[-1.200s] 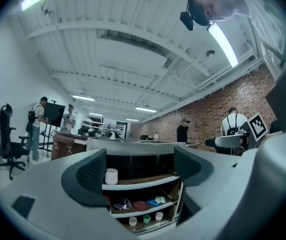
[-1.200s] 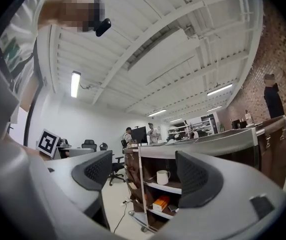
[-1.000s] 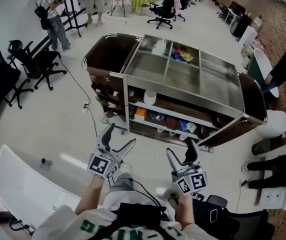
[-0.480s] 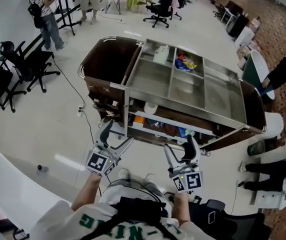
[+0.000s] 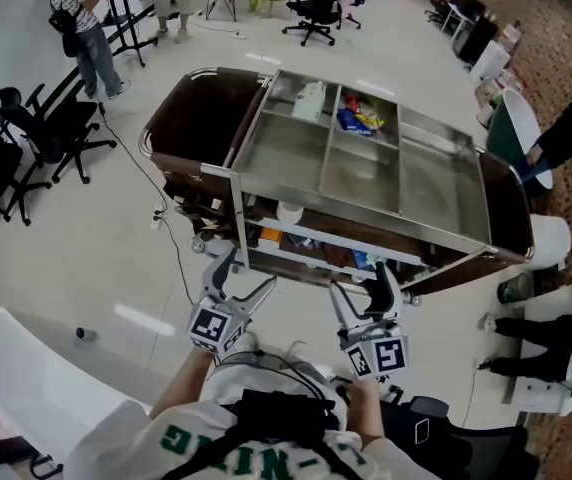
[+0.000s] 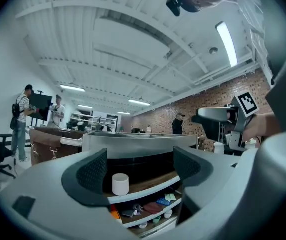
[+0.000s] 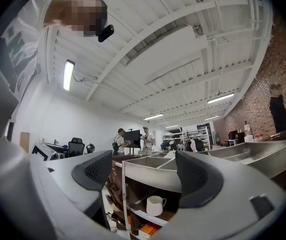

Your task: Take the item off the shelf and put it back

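A steel serving cart (image 5: 444,230) with open shelves stands in front of me. A white cup (image 5: 288,212) sits on its middle shelf, and shows between the jaws in both gripper views (image 6: 120,184) (image 7: 154,205). My left gripper (image 5: 247,273) is held low in front of the cart's left end, jaws apart and empty (image 6: 140,171). My right gripper (image 5: 362,286) hovers beside it, short of the cart's front edge, also open with nothing in it (image 7: 143,176). Neither gripper touches the cart or the cup.
The cart's top trays hold a white bag (image 5: 309,98) and a blue-yellow packet (image 5: 356,120); small items lie on the lower shelf (image 5: 311,246). Office chairs (image 5: 41,128) and people (image 5: 81,23) are at the left and back. A white board (image 5: 46,388) lies at my lower left.
The cart has come nearer in view as the person moved toward it. Both grippers now point closer to its front shelves, still empty.
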Available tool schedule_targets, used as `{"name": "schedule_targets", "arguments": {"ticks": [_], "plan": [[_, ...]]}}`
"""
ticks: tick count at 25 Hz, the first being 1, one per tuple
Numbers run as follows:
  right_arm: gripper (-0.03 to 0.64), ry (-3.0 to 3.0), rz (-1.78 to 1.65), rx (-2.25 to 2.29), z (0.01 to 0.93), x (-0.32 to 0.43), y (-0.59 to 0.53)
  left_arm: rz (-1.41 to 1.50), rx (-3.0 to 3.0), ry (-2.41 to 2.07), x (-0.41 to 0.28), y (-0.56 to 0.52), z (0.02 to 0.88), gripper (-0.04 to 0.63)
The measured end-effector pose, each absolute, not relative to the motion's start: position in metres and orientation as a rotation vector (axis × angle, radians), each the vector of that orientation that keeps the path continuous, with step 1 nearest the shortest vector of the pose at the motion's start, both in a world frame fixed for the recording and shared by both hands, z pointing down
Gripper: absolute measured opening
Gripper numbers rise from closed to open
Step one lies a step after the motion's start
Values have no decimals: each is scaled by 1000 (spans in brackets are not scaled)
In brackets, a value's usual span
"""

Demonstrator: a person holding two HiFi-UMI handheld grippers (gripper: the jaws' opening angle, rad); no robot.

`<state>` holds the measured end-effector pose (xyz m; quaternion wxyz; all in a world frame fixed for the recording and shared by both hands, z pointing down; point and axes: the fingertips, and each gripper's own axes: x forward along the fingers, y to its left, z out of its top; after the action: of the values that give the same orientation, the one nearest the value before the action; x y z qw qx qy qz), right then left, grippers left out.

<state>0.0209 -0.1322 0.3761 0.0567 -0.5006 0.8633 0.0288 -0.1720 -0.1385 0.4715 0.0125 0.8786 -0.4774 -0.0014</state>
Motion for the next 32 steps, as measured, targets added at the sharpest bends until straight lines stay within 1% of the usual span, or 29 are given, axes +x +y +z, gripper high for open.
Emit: {"name": "schedule_targets", "arguments": {"ticks": [9, 17, 19, 22, 23, 28, 32], "plan": [[415, 2587, 38, -1631, 392, 60, -137, 209, 2596, -1442, -145, -183, 566, 401], [414, 2562, -11, -1788, 408, 94, -128, 369, 2476, -1395, -119, -269, 657, 406], [415, 2549, -24, -1830, 411, 102, -124, 383, 2449, -1372, -113, -295, 680, 447], [415, 2542, -40, -1879, 415, 112, -117, 402, 2414, -1330, -101, -327, 702, 560], [415, 2543, -48, -1895, 417, 115, -114, 410, 2404, -1332, -98, -337, 706, 569], [416, 2539, -90, -1965, 429, 126, -107, 398, 2316, -1393, -95, -394, 730, 569], [414, 2490, -144, -1975, 425, 133, -102, 503, 2304, -1429, -91, -415, 739, 562]]}}
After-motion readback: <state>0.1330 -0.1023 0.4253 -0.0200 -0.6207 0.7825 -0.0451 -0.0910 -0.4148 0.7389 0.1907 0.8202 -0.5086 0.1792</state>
